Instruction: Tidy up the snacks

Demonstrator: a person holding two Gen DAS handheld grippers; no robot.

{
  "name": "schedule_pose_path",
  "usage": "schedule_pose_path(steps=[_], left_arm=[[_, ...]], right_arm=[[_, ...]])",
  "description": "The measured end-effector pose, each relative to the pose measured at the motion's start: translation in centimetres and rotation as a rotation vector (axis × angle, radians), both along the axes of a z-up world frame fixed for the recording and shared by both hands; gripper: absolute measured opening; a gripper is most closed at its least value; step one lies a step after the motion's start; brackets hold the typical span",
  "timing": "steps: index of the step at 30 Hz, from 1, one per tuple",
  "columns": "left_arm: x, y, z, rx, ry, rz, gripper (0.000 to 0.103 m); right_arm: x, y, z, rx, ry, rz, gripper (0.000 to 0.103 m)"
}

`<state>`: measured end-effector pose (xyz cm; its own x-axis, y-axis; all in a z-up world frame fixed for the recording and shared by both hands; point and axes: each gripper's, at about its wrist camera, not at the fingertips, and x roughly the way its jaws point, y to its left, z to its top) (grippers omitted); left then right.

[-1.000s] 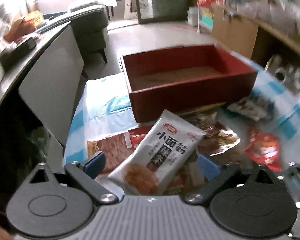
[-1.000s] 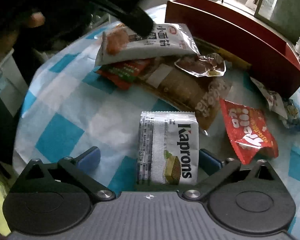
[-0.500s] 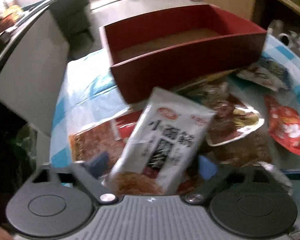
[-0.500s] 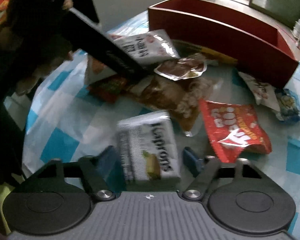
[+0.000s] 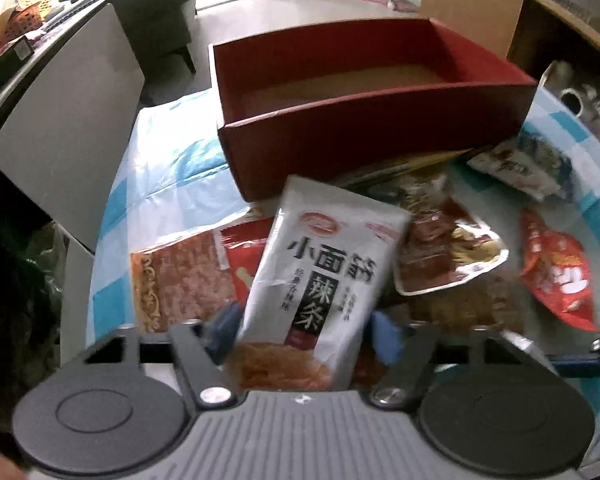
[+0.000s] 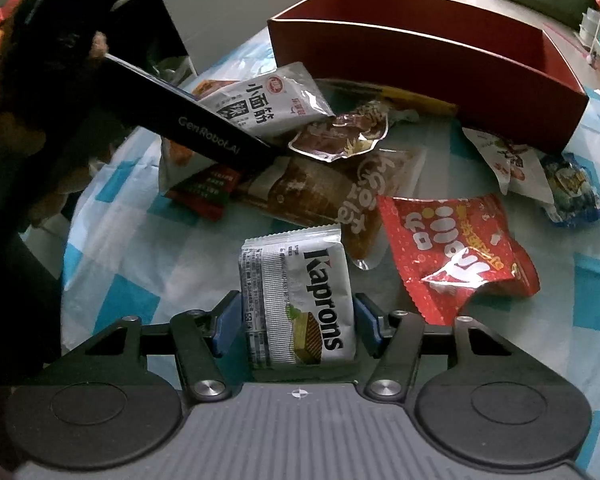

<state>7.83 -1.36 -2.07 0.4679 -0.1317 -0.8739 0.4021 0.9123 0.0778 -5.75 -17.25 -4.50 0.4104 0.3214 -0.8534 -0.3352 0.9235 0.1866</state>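
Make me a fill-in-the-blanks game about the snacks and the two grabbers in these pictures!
1. The right gripper is closed on a white packet that says ____.
2. The big box behind the snacks is dark ____.
3. The left gripper pinches a white packet with black ____ writing.
4. The tablecloth has white and ____ squares.

Missing words: Kaprons; red; Chinese; blue

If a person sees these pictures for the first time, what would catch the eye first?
Probably the big red box, empty, at the far side of the blue checked cloth, with snack bags heaped before it. Then the two bags being gripped: the left claw closed on a white spicy-strip packet, the right claw on the white Kaprons wafer pack.
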Motion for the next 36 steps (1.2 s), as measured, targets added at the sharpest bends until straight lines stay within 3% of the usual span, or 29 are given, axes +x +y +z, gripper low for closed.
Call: schedule_pose_path(steps=[7,16,26,36], left_arm=[[-2.8,0.3,1.1,-0.064,0.009,0.063,0.042],[-7.0,0.6,3.5,-0.140,-0.024,0.077,0.039],[-6.7,0.2,4.9,-0.177,-0.065,0.096,0.039],[-3.8,-1.9,6.1,-0.174,-0.132,0.086,0.039]], right_arm=[[-0.4,-0.4,1.3,0.027,-0.009,-0.029,0.066],[-1.4,-1.3,3.0,0.073,-0.071,-0.061,0.066],[-1.1,-2.7,4.7,0.109,-0.130,-0.116,0.066],[1.9,-5.3,7.2,0.152,-0.209,-0.209,0.066]])
